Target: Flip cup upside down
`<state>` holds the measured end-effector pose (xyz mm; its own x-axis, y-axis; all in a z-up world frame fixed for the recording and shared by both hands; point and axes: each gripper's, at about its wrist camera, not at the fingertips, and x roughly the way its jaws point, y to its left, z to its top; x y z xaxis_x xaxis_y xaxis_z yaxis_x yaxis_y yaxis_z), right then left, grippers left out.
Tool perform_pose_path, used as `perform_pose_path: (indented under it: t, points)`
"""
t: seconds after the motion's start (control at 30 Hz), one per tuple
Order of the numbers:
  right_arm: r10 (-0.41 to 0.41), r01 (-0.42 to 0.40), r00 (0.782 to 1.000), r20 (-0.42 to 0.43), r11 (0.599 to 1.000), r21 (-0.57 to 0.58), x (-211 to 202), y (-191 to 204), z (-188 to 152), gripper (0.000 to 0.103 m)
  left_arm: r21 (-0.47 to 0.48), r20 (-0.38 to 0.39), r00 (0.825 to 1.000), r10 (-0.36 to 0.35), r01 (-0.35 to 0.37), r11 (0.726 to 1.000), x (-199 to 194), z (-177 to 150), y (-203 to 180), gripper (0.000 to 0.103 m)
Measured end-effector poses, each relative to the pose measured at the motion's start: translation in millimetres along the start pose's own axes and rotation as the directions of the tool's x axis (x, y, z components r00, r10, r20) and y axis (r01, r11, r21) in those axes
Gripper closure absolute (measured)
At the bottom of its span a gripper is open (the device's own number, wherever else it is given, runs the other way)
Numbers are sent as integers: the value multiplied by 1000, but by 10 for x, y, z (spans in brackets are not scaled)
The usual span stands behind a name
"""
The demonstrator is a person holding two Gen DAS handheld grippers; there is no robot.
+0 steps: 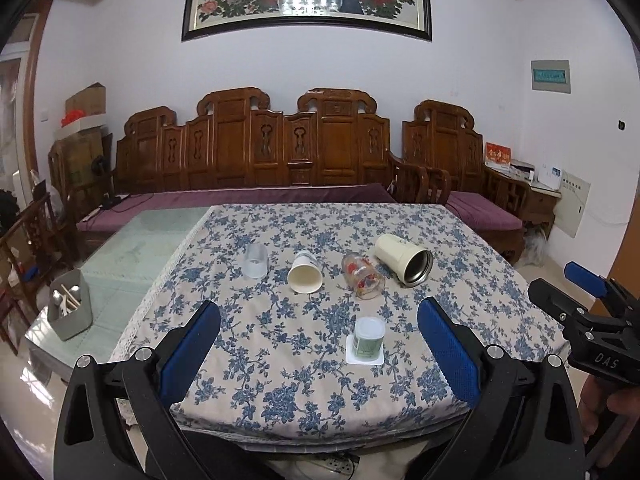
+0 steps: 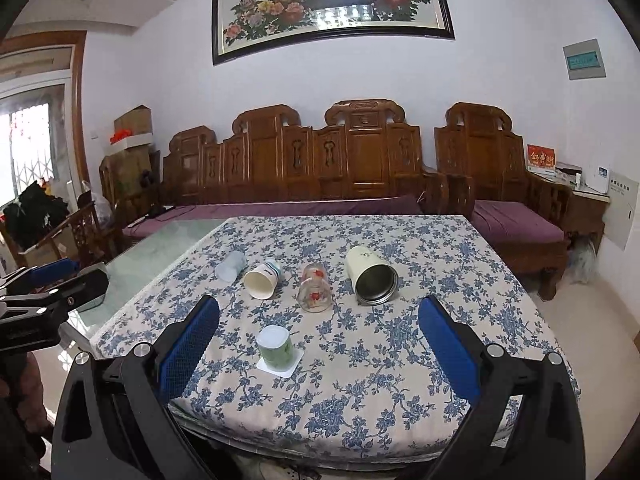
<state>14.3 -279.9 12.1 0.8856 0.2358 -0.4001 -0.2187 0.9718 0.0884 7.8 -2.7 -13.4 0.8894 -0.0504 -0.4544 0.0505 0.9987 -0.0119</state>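
Note:
Several cups sit on the blue floral tablecloth (image 1: pixel 280 380). A clear plastic cup (image 1: pixel 256 261) stands upside down at the left. A white paper cup (image 1: pixel 305 273), a printed glass (image 1: pixel 362 276) and a cream steel-lined tumbler (image 1: pixel 404 259) lie on their sides, mouths toward me. A small green yogurt cup (image 1: pixel 367 338) stands upside down on its white lid near the front. My left gripper (image 1: pixel 320 344) is open and empty at the table's front edge. My right gripper (image 2: pixel 320 344) is open and empty too, to the right of the left one.
A glass table top (image 1: pixel 132 252) lies left of the cloth with a grey utensil holder (image 1: pixel 70 310) on it. A carved wooden sofa (image 1: pixel 256 152) stands behind the table. The right gripper's body (image 1: pixel 592 320) shows at the right of the left wrist view.

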Motion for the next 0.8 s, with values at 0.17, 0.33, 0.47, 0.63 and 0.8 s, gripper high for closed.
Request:
perform_pose_path:
  t: [0.17, 0.33, 0.47, 0.63, 0.8]
  points:
    - [-3, 3, 1000, -3, 1000, 4, 11, -8, -4, 3, -4, 1, 1000, 1, -1, 1000, -4, 2, -8, 8]
    - [-3, 3, 1000, -1, 1000, 6, 29, -11, -27, 3, -9, 3, 1000, 4, -4, 1000, -25, 7, -4, 8]
    - [0, 0, 1000, -2, 1000, 7, 29, -13, -34, 3, -8, 6, 1000, 7, -7, 1000, -42, 8, -10, 8]
    - [1, 0, 1000, -1, 1000, 7, 34, -6, -43, 3, -8, 7, 1000, 8, -8, 1000, -43, 12, -12, 8]
    - [-2, 2, 1000, -1, 1000, 6, 33, -10, -45, 3, -10, 9, 1000, 8, -8, 1000, -48, 17, -14, 8]
